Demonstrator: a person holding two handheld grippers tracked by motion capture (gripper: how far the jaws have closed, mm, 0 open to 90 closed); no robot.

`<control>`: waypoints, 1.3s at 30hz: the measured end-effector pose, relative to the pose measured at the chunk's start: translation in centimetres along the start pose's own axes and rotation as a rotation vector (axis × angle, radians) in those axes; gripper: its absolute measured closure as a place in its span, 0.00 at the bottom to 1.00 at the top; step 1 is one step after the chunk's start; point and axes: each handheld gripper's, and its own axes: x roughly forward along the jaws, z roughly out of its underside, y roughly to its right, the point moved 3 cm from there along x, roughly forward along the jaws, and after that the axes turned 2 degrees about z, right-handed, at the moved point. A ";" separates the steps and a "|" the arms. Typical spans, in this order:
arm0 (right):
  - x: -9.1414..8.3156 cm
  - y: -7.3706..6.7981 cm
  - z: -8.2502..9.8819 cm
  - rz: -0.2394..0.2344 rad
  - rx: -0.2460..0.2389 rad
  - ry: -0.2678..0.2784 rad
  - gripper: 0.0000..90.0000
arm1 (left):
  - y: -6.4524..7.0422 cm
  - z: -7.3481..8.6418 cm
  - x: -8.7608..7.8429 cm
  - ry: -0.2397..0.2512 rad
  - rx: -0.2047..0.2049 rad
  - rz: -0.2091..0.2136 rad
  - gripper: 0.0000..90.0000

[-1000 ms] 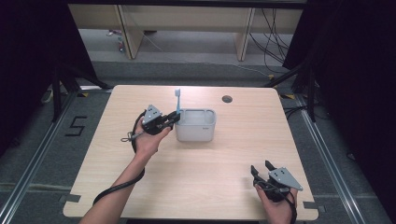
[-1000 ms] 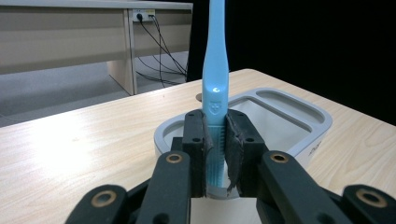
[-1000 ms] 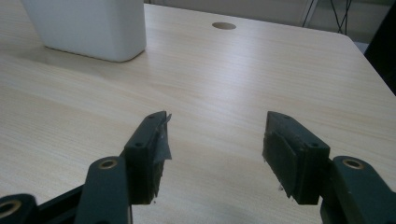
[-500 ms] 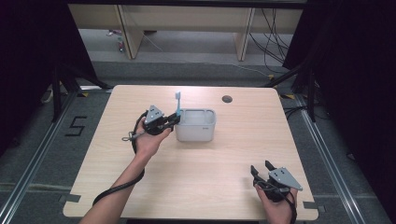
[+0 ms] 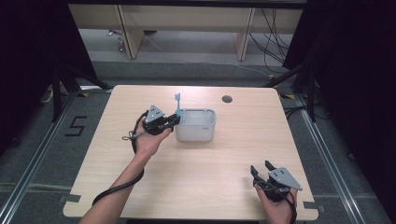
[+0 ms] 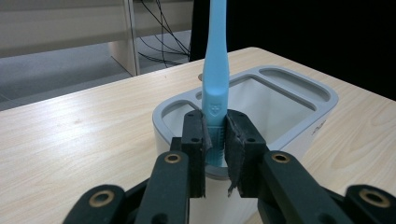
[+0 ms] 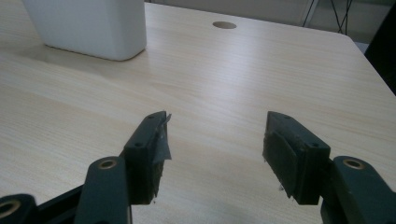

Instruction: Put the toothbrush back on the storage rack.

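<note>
Toothbrush: the light blue plastic toothbrush (image 6: pixel 215 70) stands upright at the left end of the holder, its lower handle down in a small round slot in the holder's rim; the head rises above the holder in the high view (image 5: pixel 177 100).
Left gripper: the left gripper (image 6: pixel 215 135), held in the person's left hand (image 5: pixel 148 140), sits just left of the holder; its black jaws are clamped on the toothbrush handle, pads pressing on both sides just above the rim.
Holder: the pale grey, rounded-rectangular plastic holder (image 5: pixel 196 126) stands near the middle of the light wooden table (image 5: pixel 210 177); its top has one large open compartment and smaller slots along the rim (image 6: pixel 299 88).
Table hole: a small round dark hole (image 5: pixel 227 99) lies in the tabletop behind and to the right of the holder.
Right gripper: the right gripper (image 7: pixel 215 140) rests low at the table's near right corner, well apart from the holder, in the person's right hand (image 5: pixel 275 207); its jaws stand wide apart with only bare wood between them.
</note>
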 end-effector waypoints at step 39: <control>0.1 0.2 0.0 -0.004 -0.003 0.002 0.45 | -0.1 0.6 -6.0 -0.005 -0.023 -0.037 0.44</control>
